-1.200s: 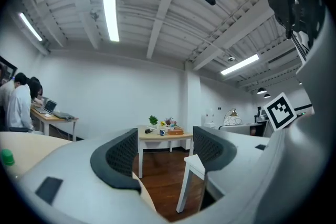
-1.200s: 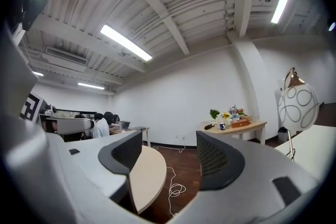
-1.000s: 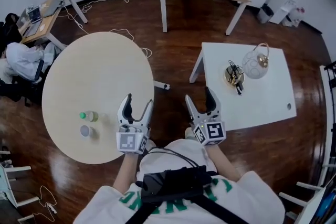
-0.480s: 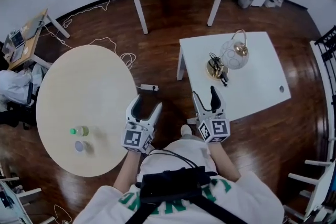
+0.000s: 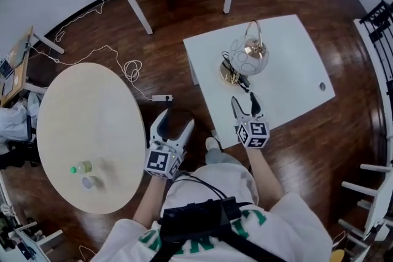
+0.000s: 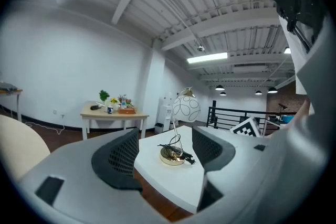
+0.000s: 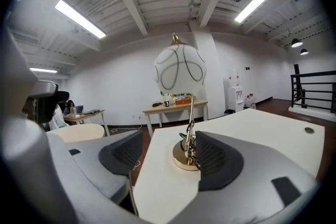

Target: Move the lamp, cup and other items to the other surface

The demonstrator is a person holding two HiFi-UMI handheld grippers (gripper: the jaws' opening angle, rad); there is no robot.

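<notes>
On the white table (image 5: 295, 70) at the right stands the lamp (image 5: 248, 57), just beyond the right gripper (image 5: 244, 102), its jaws wide and empty like those of the left gripper (image 5: 176, 121); a reach, I'd judge, needing next a close round the thin stem

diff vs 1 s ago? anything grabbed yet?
The person turned toward the white table: the right gripper moved in over its near edge toward the lamp, and the left gripper came off the round table to above the floor. Nothing grabbed, both open. The lamp, bottle and cup stayed put.
</notes>
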